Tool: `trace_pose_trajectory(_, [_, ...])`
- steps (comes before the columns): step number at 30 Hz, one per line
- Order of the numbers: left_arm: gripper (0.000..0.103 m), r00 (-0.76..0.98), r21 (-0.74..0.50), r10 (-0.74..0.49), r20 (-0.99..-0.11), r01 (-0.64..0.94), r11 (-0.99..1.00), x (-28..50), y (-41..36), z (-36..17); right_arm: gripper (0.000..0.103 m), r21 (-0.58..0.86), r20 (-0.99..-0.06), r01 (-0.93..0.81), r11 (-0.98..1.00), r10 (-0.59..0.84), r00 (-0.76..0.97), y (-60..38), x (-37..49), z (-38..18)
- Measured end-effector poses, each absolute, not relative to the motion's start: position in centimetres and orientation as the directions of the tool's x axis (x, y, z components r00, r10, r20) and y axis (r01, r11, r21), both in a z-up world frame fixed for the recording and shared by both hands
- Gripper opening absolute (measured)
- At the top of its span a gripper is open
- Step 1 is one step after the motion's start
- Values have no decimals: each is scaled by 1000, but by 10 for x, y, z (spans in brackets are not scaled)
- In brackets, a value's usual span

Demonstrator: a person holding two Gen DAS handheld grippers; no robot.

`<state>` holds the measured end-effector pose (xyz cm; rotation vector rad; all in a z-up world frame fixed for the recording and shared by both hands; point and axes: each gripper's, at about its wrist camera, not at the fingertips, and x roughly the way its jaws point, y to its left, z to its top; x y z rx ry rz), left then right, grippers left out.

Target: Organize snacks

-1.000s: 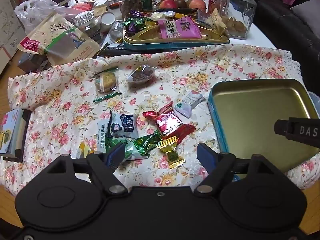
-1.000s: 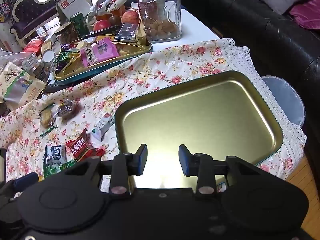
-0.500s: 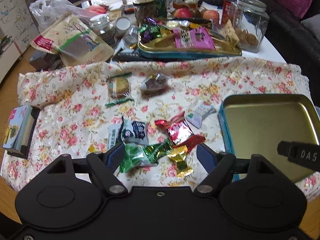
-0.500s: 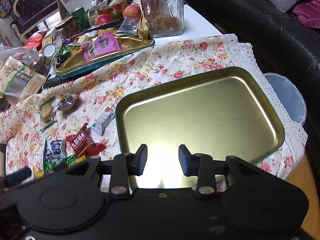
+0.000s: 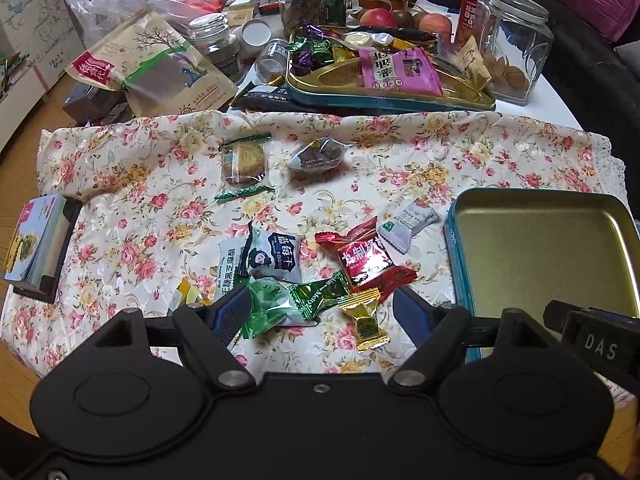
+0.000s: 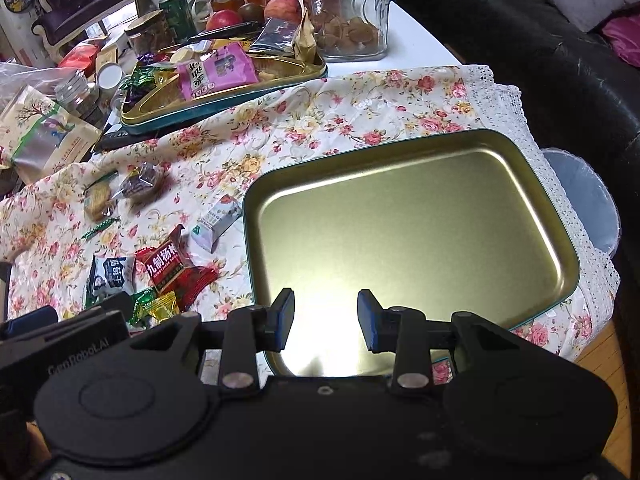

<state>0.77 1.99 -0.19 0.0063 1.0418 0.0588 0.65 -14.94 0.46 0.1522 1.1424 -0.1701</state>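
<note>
Several wrapped snacks lie on the floral cloth (image 5: pixel 132 184): a red pack (image 5: pixel 366 260), a green candy (image 5: pixel 320 292), a gold candy (image 5: pixel 366 320), a green pouch (image 5: pixel 268 306), a white-and-blue pack (image 5: pixel 276 256) and a small white pack (image 5: pixel 408 220). My left gripper (image 5: pixel 320 312) hovers wide open over the green and gold candies, touching none. An empty gold tin tray (image 6: pixel 408 232) sits to the right. My right gripper (image 6: pixel 326 320) hangs open above the tray's near edge, with nothing between its fingers.
A second tin tray (image 5: pixel 400 98) with snacks stands at the back, beside a glass jar (image 5: pixel 516 44), apples, cans and a paper bag (image 5: pixel 148 64). A biscuit pack (image 5: pixel 242 158) and a clear pouch (image 5: pixel 318 154) lie mid-cloth. A booklet (image 5: pixel 38 248) sits left. A black sofa (image 6: pixel 560 60) is right.
In the left wrist view the scene has slid down and right, bringing the green and gold candies between the left fingers. The right gripper stays open over the tray.
</note>
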Motion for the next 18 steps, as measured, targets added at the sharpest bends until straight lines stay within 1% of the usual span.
trace_pose_trajectory(18, [80,465,43,52,-884,-30,999,10,16,-8,37,37,-916,201,979,-48,398,-147,8,3])
